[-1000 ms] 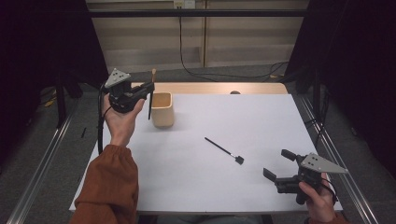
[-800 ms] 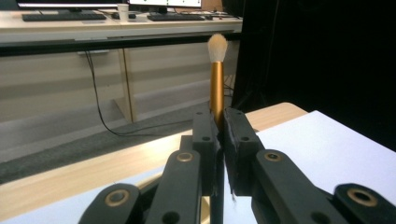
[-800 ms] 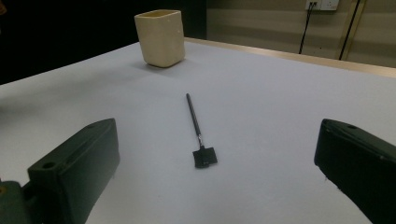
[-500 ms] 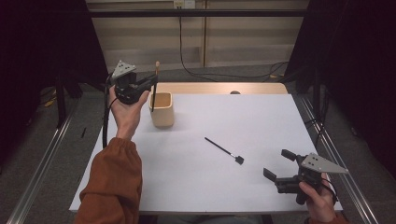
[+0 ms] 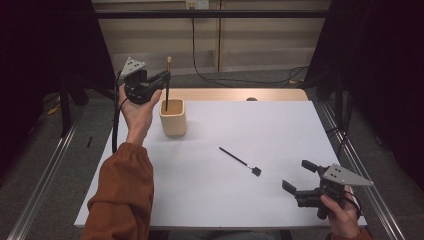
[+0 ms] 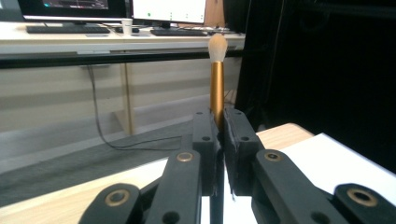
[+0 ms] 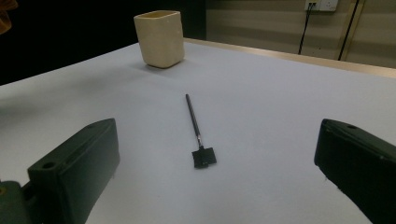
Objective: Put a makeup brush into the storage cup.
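A: From the high view, what is the left gripper doing?
B: It pinches a brush upright, the lower end over the mouth of the cup, at the back left of the table.

A: And the left gripper view?
B: The jaws are pressed together on the brush's gold handle, its pale tuft pointing up.

A: The right gripper view?
B: The right gripper stands spread wide, holding nothing. A thin black brush lies flat on the table ahead of it, the cup farther off.
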`<state>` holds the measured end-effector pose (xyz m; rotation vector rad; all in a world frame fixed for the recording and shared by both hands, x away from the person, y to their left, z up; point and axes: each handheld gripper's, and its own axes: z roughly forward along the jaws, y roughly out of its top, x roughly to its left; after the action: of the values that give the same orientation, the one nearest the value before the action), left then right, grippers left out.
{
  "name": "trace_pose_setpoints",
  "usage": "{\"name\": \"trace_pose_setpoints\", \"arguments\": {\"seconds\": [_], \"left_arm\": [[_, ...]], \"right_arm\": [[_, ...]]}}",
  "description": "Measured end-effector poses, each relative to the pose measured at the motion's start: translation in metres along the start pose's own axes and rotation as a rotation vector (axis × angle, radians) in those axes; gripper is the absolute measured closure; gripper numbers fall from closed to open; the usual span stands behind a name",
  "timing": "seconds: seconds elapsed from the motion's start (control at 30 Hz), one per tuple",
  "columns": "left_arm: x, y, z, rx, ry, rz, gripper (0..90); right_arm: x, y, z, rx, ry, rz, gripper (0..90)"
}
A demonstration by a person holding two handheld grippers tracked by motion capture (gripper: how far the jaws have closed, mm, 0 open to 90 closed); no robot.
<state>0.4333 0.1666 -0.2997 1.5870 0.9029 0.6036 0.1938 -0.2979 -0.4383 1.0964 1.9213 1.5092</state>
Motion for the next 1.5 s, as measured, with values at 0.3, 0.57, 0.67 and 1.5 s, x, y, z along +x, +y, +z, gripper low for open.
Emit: {"name": "trace_pose_setpoints", "arguments": {"seconds": [0.3,0.57,0.67,1.5], "left_arm": [[0.006,-0.002,0.010,0.011,0.023,-0.006,84.1],[0.011,-0.007,0.022,0.013,0.028,-0.017,84.1],[0.015,-0.009,0.026,0.023,0.050,-0.016,84.1],[0.024,-0.027,0.040,0.038,0.011,-0.054,84.1]], "right_arm": [[0.000,0.000,-0.001,0.001,0.000,0.001,0.0],[0.000,0.000,0.000,-0.001,0.001,-0.001,0.0],[0.000,0.000,-0.001,-0.002,0.000,0.001,0.0],[-0.001,-0.001,-0.001,-0.001,-0.001,0.004,0.0]]}}
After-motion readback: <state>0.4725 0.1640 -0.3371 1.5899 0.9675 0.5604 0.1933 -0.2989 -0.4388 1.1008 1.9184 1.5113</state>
